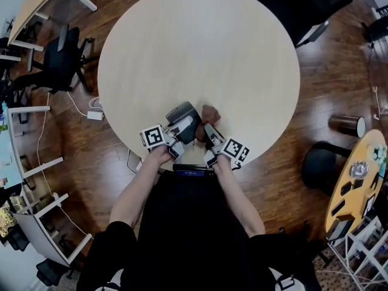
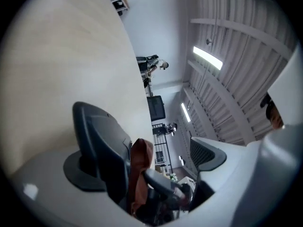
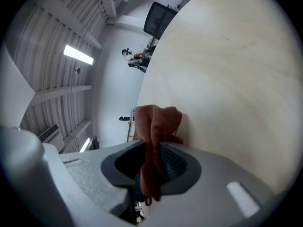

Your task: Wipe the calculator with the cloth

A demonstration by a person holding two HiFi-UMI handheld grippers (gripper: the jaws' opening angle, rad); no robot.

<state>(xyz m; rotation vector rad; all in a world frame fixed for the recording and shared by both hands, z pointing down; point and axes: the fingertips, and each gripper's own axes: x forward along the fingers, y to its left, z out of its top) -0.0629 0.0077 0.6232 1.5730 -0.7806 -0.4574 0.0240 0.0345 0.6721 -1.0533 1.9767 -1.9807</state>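
Observation:
A dark grey calculator [image 1: 182, 114] is held tilted above the near edge of the round table [image 1: 200, 47]. My left gripper [image 1: 176, 137] grips it from below; in the left gripper view the calculator [image 2: 97, 143] stands against the lower pad. My right gripper [image 1: 210, 139] is shut on a brown cloth [image 1: 210, 113], which touches the calculator's right side. In the right gripper view the cloth [image 3: 156, 124] is pinched between the jaws and bunches out past them. The cloth [image 2: 140, 167] also hangs beside the calculator in the left gripper view.
Black office chairs stand at the far left [image 1: 57, 62] and behind the table [image 1: 306, 8]. A metal cylinder [image 1: 347, 125] and a small wooden table [image 1: 357, 183] with several items are on the right. A white power adapter [image 1: 95, 115] lies on the floor.

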